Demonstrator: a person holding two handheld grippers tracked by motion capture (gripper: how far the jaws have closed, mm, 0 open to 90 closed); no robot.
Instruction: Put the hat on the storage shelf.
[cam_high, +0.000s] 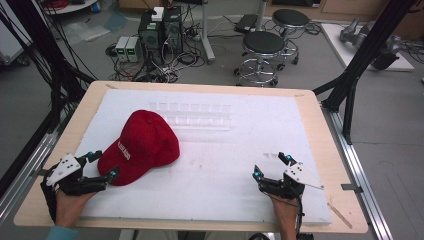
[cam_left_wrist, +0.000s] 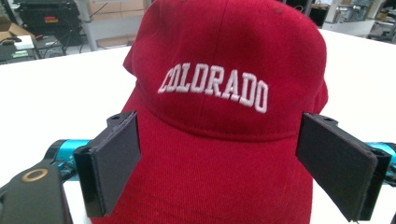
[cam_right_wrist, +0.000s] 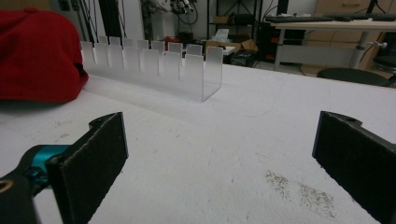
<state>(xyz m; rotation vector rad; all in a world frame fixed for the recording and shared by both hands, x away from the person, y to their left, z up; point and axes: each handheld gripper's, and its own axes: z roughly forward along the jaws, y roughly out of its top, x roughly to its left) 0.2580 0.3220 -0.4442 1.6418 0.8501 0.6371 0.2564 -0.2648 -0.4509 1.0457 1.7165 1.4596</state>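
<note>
Jaws of both grippers stand apart. From the high view, the left gripper (cam_high: 102, 164) has its jaws spread on either side of the brim of a red cloth baseball cap (cam_high: 142, 145) that lies on a white foam board (cam_high: 225, 165), while the right gripper (cam_high: 271, 166) hovers over bare board, well apart from the cap, jaws wide with nothing between them. Beyond both grippers a clear notched plastic rack (cam_high: 192, 116) sits on the board. From the left gripper view, the cap (cam_left_wrist: 229, 116) sits between the black jaws, its white stitched "COLORADO" lettering (cam_left_wrist: 214, 87) facing them; whether the pads touch the brim cannot be told. From the right gripper view, the rack (cam_right_wrist: 154, 67) stands ahead of the open jaws and the cap (cam_right_wrist: 39, 56) lies beyond the left jaw.
</note>
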